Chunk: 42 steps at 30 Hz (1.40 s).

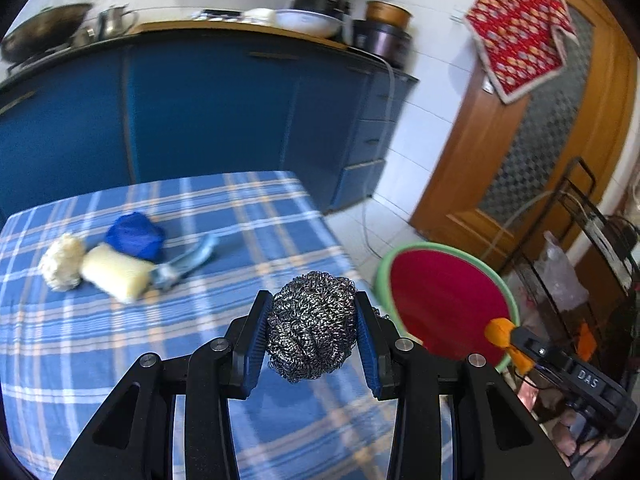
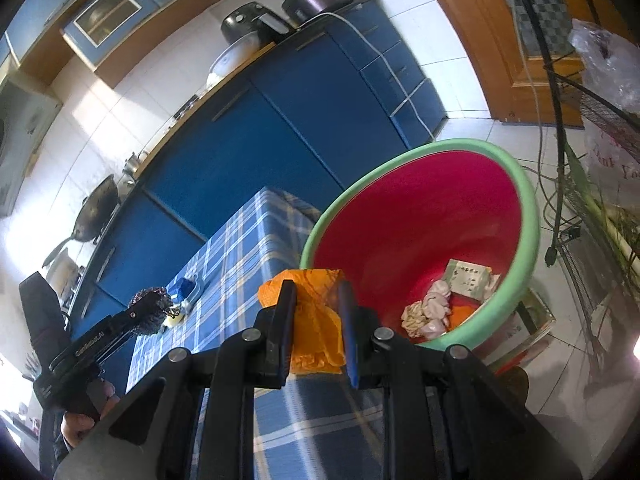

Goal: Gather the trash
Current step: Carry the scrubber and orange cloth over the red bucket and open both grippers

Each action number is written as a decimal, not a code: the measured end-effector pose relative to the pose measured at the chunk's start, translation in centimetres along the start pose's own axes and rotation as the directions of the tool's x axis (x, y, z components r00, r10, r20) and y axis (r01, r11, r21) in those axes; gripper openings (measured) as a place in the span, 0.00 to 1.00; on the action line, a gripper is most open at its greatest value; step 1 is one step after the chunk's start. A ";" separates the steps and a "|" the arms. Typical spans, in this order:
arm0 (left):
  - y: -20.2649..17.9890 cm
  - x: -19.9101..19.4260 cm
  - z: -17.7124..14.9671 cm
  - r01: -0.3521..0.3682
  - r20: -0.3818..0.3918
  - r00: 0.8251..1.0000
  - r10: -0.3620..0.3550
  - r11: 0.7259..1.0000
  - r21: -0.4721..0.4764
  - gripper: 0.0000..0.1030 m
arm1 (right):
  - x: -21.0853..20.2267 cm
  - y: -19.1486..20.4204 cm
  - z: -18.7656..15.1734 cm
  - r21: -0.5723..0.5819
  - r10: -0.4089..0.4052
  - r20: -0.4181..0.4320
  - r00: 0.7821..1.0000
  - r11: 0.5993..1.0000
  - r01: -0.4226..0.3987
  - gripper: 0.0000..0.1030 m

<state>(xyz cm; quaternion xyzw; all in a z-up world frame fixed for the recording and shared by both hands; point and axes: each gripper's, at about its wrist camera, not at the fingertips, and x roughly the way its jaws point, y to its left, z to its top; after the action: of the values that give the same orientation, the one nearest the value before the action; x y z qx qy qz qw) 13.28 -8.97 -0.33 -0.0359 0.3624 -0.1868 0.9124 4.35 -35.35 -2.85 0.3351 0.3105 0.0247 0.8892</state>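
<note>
My left gripper is shut on a steel wool scrubber and holds it above the blue plaid table. It also shows in the right wrist view. My right gripper is shut on a crumpled orange wrapper near the table's edge, beside a red basin with a green rim. The basin holds a small paper box and crumpled tissue. On the table lie a white fluffy ball, a yellow sponge, a blue crumpled bag and a light blue strip.
Blue kitchen cabinets stand behind the table, with pots and a wok on the counter. A wooden door and a black wire rack with plastic bags are at the right. A white cable runs down the cabinet.
</note>
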 end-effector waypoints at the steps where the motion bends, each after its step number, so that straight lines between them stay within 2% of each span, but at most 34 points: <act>1: -0.6 0.2 0.0 0.006 -0.003 1.000 -0.006 1.000 0.013 0.40 | -0.1 -0.4 0.1 0.009 -0.001 0.006 1.000 1.000 0.001 0.23; 9: -5.5 2.6 0.1 0.057 -0.047 0.998 -0.052 0.992 0.110 0.40 | -0.5 -3.0 0.8 0.047 -0.042 0.042 0.998 0.998 0.040 0.23; 22: -11.3 7.8 -0.7 0.124 -0.150 0.984 -0.093 0.970 0.210 0.41 | 0.4 -5.5 1.8 0.049 -0.128 0.080 0.988 0.991 0.125 0.23; 28: -12.5 9.6 -1.1 0.132 -0.184 0.979 -0.091 0.964 0.229 0.42 | 1.2 -6.3 2.0 0.062 -0.129 0.076 0.989 0.990 0.125 0.24; 33: -13.0 10.0 -1.3 0.134 -0.198 0.976 -0.088 0.963 0.234 0.46 | 1.8 -6.9 2.0 0.080 -0.107 0.049 0.993 0.991 0.103 0.30; 37: -13.0 9.8 -1.3 0.126 -0.189 0.979 -0.082 0.963 0.238 0.51 | 1.8 -7.2 1.9 0.095 -0.099 0.045 0.994 0.991 0.094 0.39; 42: -12.5 9.4 -1.1 0.111 -0.186 0.980 -0.069 0.968 0.226 0.52 | 1.5 -6.7 1.9 0.084 -0.093 0.054 0.994 0.993 0.088 0.39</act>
<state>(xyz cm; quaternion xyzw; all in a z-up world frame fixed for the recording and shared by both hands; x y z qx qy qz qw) 14.84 -23.96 -4.73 0.0728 0.4151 -0.2724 0.8650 5.51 -41.28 -6.67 0.3574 0.3005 -0.0379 0.8835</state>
